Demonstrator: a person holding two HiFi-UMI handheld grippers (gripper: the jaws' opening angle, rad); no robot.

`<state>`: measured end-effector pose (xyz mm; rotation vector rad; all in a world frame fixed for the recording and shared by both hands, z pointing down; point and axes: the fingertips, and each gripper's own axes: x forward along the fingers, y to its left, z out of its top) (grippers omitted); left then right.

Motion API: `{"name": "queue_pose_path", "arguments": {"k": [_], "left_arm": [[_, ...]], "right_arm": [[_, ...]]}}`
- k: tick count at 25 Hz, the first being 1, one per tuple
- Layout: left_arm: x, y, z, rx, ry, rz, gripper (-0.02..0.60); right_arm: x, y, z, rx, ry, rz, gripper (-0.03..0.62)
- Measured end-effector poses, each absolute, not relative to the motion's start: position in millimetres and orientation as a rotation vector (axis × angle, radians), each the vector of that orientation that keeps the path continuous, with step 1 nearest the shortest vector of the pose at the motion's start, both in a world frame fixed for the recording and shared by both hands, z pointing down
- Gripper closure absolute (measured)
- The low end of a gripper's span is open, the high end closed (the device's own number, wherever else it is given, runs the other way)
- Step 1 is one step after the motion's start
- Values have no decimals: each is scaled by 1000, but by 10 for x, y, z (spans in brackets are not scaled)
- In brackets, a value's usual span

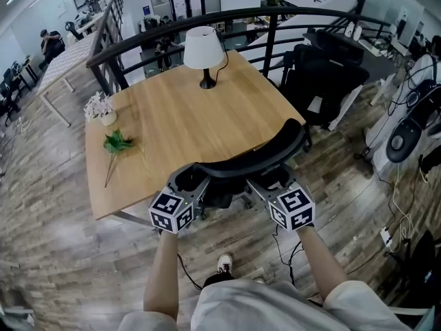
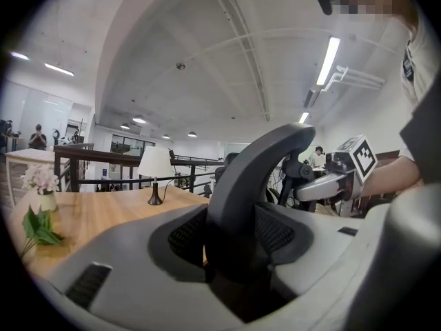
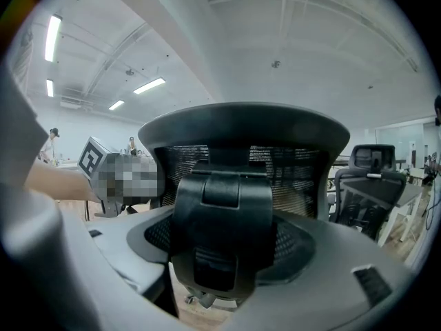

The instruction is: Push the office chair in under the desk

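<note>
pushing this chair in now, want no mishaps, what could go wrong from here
The office chair already has its backrest close to the desk edge; a hard push might bump it and shake the lamp. A cable on the floor near the chair's base could catch a wheel.

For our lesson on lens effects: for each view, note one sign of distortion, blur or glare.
Head view: fisheye bends the railing and the desk edges. Left gripper view: dark round border, a ceiling light glares, the near chair looks soft. Right gripper view: same border, pale washed-out ceiling.
</note>
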<state>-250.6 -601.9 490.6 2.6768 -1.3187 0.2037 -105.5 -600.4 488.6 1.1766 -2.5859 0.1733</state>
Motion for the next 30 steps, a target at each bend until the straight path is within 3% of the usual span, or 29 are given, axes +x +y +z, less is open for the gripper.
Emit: {"name": "queue_pose_path", "arguments": {"k": [30], "left_arm": [[-2949, -6421, 4869, 2749, -1274, 224, 344]], "right_arm": [[-1551, -6330, 4881, 1113, -2601, 209, 256]]}}
